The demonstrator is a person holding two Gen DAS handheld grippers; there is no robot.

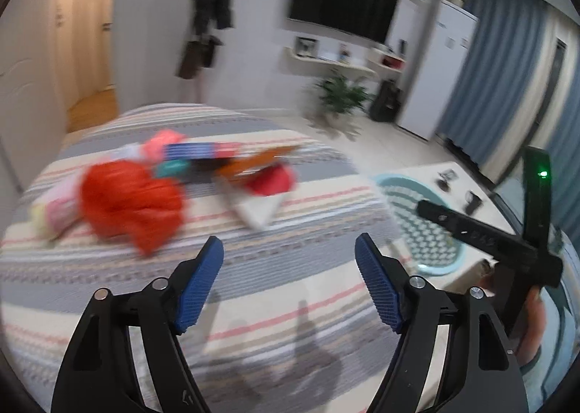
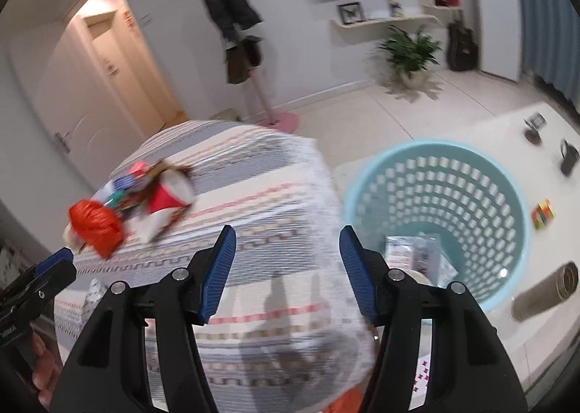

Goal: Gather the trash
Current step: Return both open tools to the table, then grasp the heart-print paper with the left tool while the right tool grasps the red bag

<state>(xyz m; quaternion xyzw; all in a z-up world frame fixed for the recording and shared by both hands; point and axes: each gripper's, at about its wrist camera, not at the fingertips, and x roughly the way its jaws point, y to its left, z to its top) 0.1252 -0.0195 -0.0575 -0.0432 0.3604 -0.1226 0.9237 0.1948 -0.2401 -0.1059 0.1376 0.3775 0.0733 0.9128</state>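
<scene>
Trash [image 1: 188,181], a blurred heap of wrappers led by a crumpled orange bag [image 1: 130,202], lies on the striped bed [image 1: 253,289], well left of the pale blue basket [image 2: 435,202] on the floor, where some packets already rest. I see my left gripper [image 1: 289,253] and right gripper [image 2: 288,246] both spread and empty above the bedcover. I judge the next pick goes best one light item at a time, jaws squared across it, not snagging the cover.

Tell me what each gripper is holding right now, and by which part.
Nothing is held. The left gripper and the right gripper both stand open with empty jaws above the striped bedcover.
</scene>
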